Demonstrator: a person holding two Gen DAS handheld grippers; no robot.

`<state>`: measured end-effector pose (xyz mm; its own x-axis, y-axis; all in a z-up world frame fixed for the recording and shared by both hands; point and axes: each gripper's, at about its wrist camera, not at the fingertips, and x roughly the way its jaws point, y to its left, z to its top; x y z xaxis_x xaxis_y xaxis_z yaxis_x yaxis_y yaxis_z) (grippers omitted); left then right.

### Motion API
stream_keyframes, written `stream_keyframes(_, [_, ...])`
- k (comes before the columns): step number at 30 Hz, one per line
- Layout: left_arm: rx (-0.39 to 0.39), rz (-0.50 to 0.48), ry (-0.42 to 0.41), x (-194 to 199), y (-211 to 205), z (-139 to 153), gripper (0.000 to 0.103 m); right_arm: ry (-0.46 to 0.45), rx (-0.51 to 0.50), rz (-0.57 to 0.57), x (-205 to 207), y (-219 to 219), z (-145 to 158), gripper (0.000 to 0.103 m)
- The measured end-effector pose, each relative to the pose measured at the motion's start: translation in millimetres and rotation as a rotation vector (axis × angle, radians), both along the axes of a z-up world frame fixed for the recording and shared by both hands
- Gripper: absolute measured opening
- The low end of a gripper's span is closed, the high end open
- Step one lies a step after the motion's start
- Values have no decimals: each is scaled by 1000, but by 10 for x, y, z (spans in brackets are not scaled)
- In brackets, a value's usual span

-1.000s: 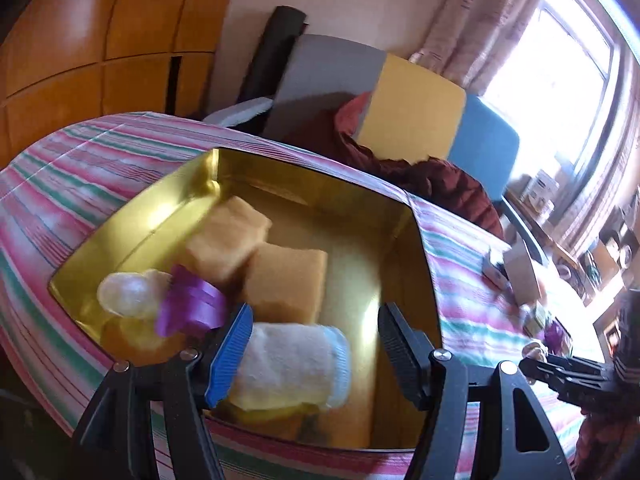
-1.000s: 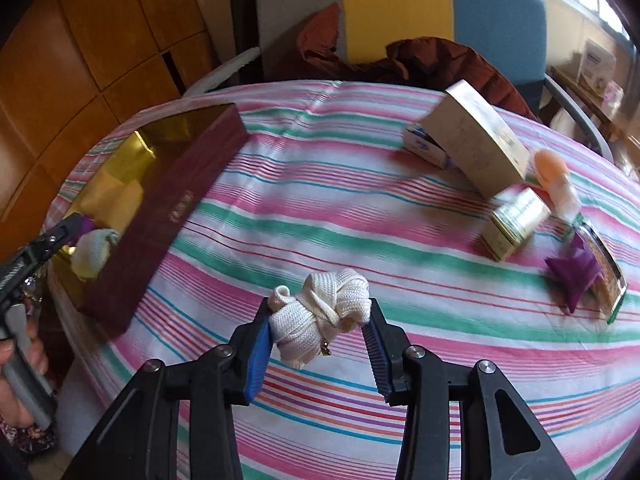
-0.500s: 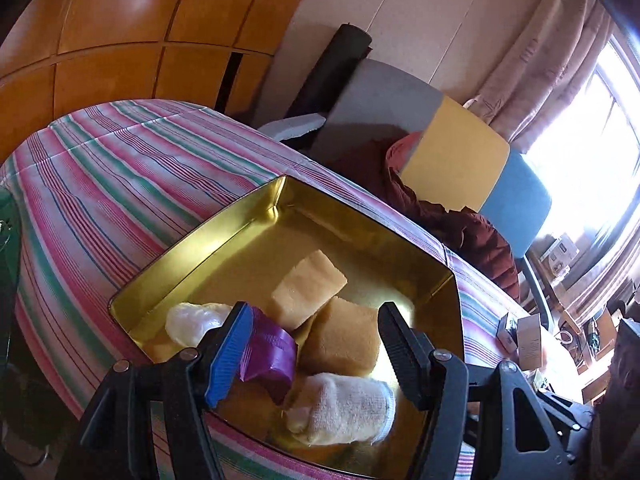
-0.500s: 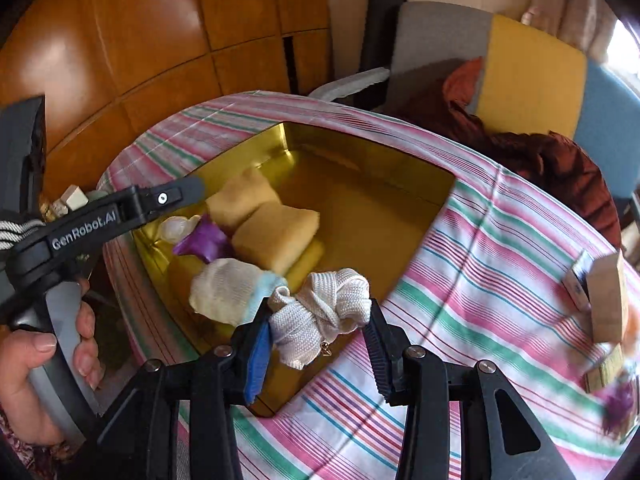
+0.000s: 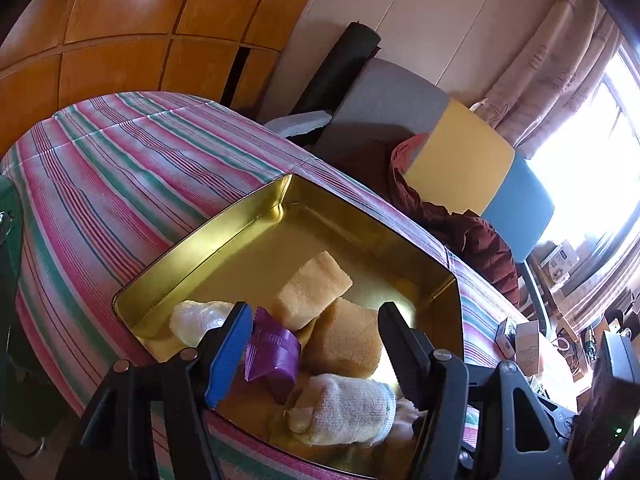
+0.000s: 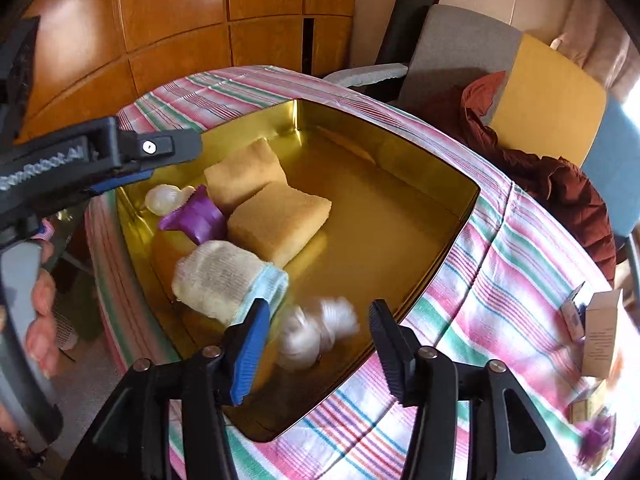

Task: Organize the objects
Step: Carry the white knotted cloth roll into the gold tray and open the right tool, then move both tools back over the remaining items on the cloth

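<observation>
A gold tin sits on the striped tablecloth. Inside lie two tan sponges, a rolled sock, a purple piece and a clear wrapped lump. My right gripper hangs over the tin's near corner, its jaws opening. The white rope bundle is blurred between them, free of the pads and dropping into the tin. My left gripper hovers open above the tin's near side with nothing in it.
Small cardboard boxes and a purple item lie on the cloth to the right. A chair draped with a dark red garment stands behind the table. Wooden panelling lines the far left. A hand holds the left tool.
My right gripper carried the rope bundle leftward from the open cloth to over the tin, then let it go. The left gripper drew back and rolled slightly, staying open.
</observation>
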<state>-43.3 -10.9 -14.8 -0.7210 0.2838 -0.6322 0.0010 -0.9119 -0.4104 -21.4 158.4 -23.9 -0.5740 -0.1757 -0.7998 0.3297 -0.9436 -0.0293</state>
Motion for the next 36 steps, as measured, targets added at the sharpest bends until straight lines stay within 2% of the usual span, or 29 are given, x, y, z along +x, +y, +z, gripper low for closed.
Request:
stream_keyframes(2, [-3, -4, -3, 1, 16, -2, 66, 19, -30, -12, 42, 26, 33, 71])
stream_keyframes(7, [-9, -21, -12, 17, 76, -22, 66, 48, -88, -65, 151, 180, 105, 71])
stream_keyframes(10, [-12, -37, -12, 36, 132, -35, 66, 51, -116, -123, 204, 313, 112, 75])
stream_keyframes(17, [-18, -99, -15, 91, 306, -49, 66, -29, -201, -259, 257, 728, -21, 78])
stream_keyframes(27, [-63, -254, 22, 225, 689, 18, 66, -120, -143, -377, 450, 1304, -301, 78])
stream_keyframes(36, [-138, -461, 50, 496, 1202, 9, 66, -196, -75, -589, 693, 2339, -463, 78])
